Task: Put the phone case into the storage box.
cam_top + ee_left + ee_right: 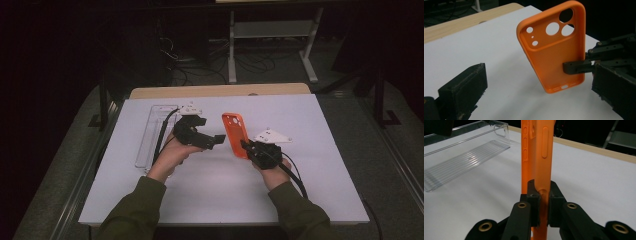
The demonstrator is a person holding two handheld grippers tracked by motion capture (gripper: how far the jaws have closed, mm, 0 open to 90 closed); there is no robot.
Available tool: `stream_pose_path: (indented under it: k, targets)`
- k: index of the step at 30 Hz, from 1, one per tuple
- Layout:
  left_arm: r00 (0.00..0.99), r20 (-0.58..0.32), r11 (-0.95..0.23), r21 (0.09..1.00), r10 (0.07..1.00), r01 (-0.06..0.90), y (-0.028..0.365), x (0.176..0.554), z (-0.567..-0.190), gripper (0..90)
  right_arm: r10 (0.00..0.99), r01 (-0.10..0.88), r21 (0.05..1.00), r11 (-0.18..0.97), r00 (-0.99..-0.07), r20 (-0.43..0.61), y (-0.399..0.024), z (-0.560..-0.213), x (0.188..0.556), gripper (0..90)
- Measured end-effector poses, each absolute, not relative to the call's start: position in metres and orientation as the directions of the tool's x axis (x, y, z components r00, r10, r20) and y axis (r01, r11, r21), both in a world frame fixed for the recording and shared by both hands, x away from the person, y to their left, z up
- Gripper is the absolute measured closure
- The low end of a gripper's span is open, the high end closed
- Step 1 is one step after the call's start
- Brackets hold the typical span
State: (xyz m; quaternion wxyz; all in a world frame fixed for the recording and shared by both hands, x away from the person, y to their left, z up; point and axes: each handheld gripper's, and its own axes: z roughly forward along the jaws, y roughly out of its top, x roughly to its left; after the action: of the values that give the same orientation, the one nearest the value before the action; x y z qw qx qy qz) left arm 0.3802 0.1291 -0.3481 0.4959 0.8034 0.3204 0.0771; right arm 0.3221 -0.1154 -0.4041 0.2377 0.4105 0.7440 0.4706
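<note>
- My right gripper (248, 146) has its two black pads pressed together on one long edge of the orange phone case (235, 134), near the case's lower end; the right gripper view shows the rim pinched and slightly dented between them.
- The phone case stands nearly upright, lifted off the white table (310, 200), with its camera holes at the top and its hollow inner side turned toward my left gripper (216, 141).
- My right hand (272, 172) sits below and behind the case, forearm coming in from the near edge of the table, gripper pointing up and away toward the case.
- My left gripper is just to the left of the case and not touching it; its jaws stand wide apart with nothing between them, aimed at the case's inner side.
- My left hand (170, 155) holds that gripper raised above the table, wrist angled toward the case.
- A clear plastic tray (150, 135) lies flat on the table, well to the left of the case, beyond my left hand.
</note>
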Motion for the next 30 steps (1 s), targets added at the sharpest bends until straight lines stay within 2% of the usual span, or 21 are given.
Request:
stream_pose_path:
  k: [4, 9, 30]
  targets:
    - [0.782, -0.172, -0.306, 0.853, 0.599, 0.423, 0.129, 0.386, -0.345, 0.0, 0.84, 0.388, 0.898, 0.207, -0.541, 0.04, -0.114, -0.406, 0.327, 81.1]
    - [0.768, -0.201, -0.273, 0.855, 0.608, 0.44, 0.123, 0.388, -0.353, 0.0, 0.839, 0.39, 0.901, 0.189, -0.541, 0.058, -0.112, -0.407, 0.328, 81.1]
    - [0.759, -0.22, -0.231, 0.869, 0.613, 0.439, 0.108, 0.385, -0.36, 0.0, 0.822, 0.374, 0.907, 0.193, -0.566, 0.059, -0.1, -0.407, 0.32, 81.1]
